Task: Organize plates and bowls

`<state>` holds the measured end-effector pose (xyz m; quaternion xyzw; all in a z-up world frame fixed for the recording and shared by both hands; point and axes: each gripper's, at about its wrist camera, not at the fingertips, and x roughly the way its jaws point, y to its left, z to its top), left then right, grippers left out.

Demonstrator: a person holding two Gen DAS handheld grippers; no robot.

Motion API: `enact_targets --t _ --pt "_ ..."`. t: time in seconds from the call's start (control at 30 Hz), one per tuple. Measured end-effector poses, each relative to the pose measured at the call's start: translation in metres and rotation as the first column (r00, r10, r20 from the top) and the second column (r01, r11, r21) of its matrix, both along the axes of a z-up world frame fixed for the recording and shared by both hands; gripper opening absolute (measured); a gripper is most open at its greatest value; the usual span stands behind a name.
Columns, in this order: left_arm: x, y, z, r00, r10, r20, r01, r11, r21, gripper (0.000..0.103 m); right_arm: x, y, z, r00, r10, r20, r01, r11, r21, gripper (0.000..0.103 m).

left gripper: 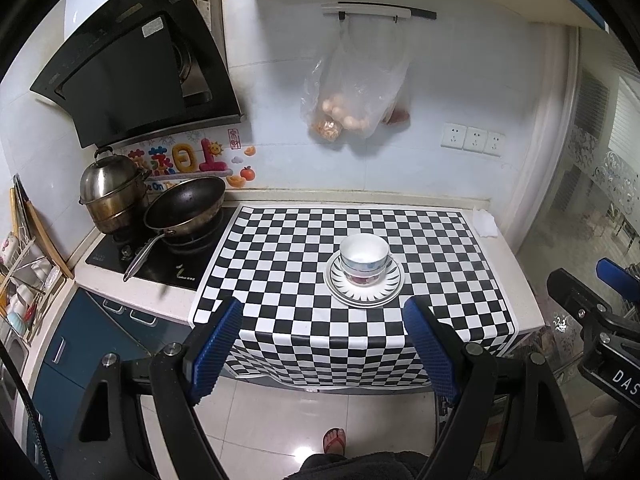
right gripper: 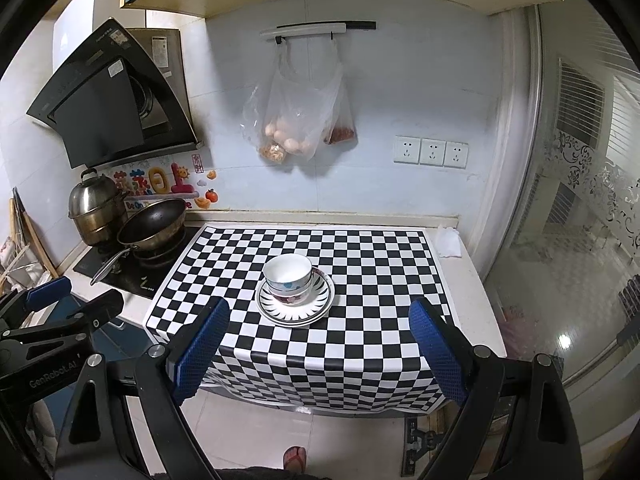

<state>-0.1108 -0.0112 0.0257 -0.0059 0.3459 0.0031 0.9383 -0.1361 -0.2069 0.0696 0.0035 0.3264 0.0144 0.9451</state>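
Observation:
Stacked white bowls (left gripper: 364, 258) sit nested on stacked plates (left gripper: 390, 290) in the middle of the black-and-white checkered cloth (left gripper: 280, 280); the bowls (right gripper: 288, 278) and plates (right gripper: 320, 300) also show in the right wrist view on the cloth (right gripper: 380, 300). My left gripper (left gripper: 324, 318) is open and empty, held back off the counter's front edge. My right gripper (right gripper: 320, 316) is open and empty, also back from the counter, and shows at the right edge of the left wrist view (left gripper: 616, 280).
A stove (left gripper: 152, 256) with a frying pan (left gripper: 186, 210) and a steel pot (left gripper: 112, 188) stands left of the cloth. A range hood (left gripper: 132, 60) hangs above. Plastic bags of food (left gripper: 356, 92) hang on the wall. A dish rack (left gripper: 20, 272) is far left. A white cloth (left gripper: 486, 222) lies at back right.

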Motion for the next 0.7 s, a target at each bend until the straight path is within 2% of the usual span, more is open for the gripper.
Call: enact_targets --t 0.7 --pt "0.004 0.013 -0.002 1.0 -0.015 -0.001 0.015 1.0 0.004 0.082 0.0 -0.003 -0.001 1.0 0.014 -0.006 -0.014 1.0 -0.006 0.093"
